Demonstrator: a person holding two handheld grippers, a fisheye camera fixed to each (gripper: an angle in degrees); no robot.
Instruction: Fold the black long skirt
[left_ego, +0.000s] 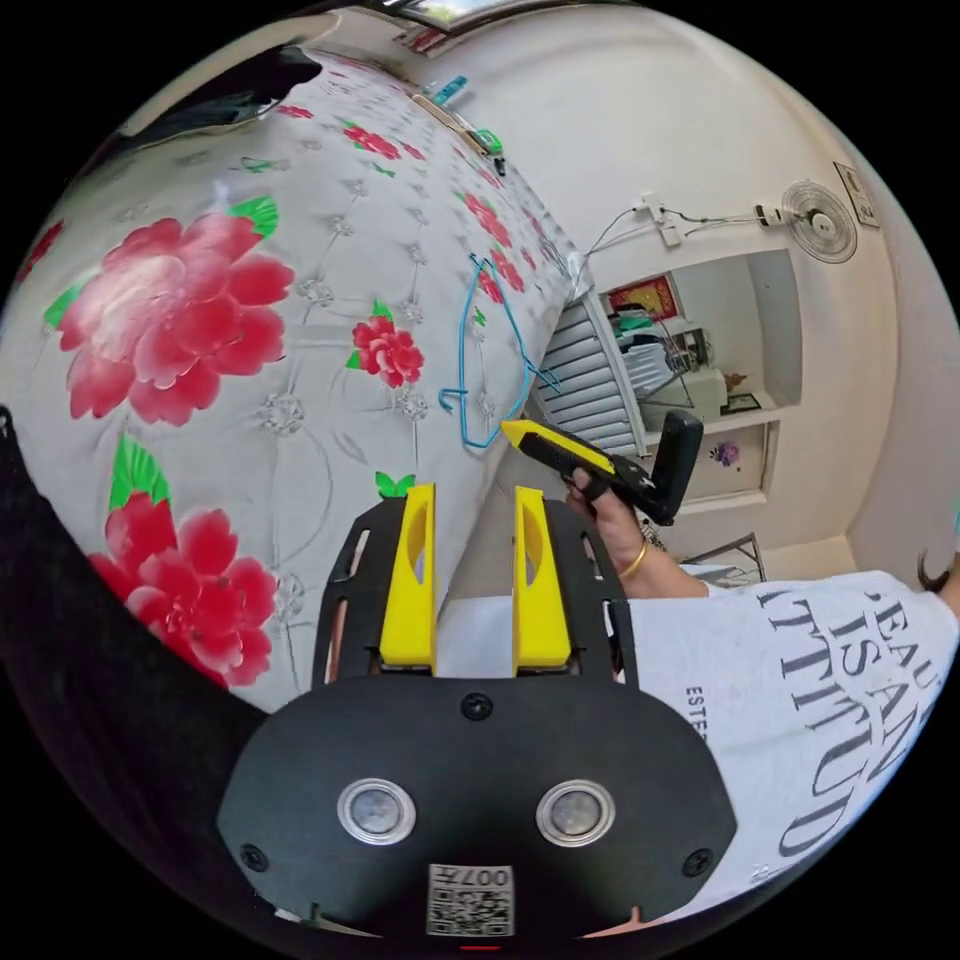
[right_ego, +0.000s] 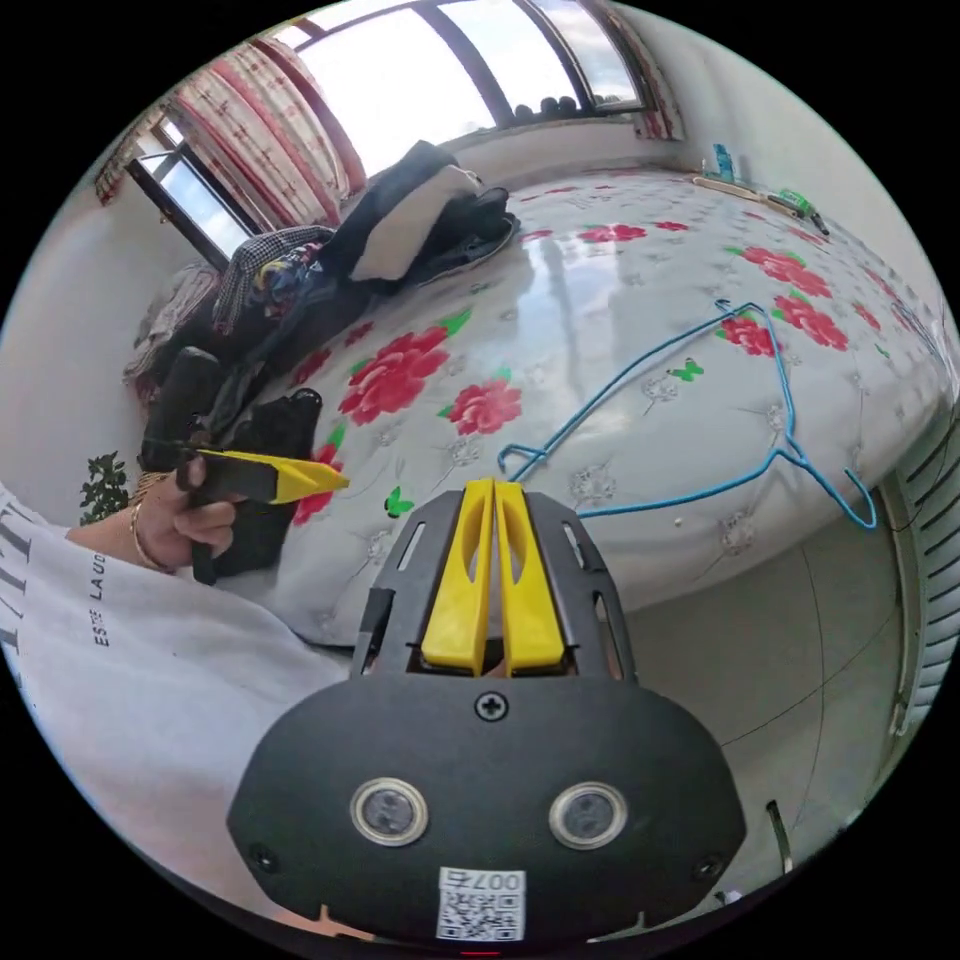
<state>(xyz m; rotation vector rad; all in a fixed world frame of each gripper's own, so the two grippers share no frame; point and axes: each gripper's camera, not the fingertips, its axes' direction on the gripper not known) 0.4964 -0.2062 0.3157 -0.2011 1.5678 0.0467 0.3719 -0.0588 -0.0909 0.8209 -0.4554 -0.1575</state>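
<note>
Plainly, the left gripper (left_ego: 476, 500) holds its yellow jaws apart on nothing, the right gripper (right_ego: 493, 492) pressed together, empty, a thin blue wire hanger (right_ego: 700, 400) at two o'clock on the red-flowered white bedspread (right_ego: 600, 270).

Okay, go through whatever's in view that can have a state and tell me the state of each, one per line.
Left gripper: open, holding nothing.
Right gripper: shut, nothing between the jaws.
Blue hanger: lying flat on the bed, bare.
Bed: floral cover spread smooth.
Pile of clothes: heaped, unfolded, at the bed's far end.
</note>
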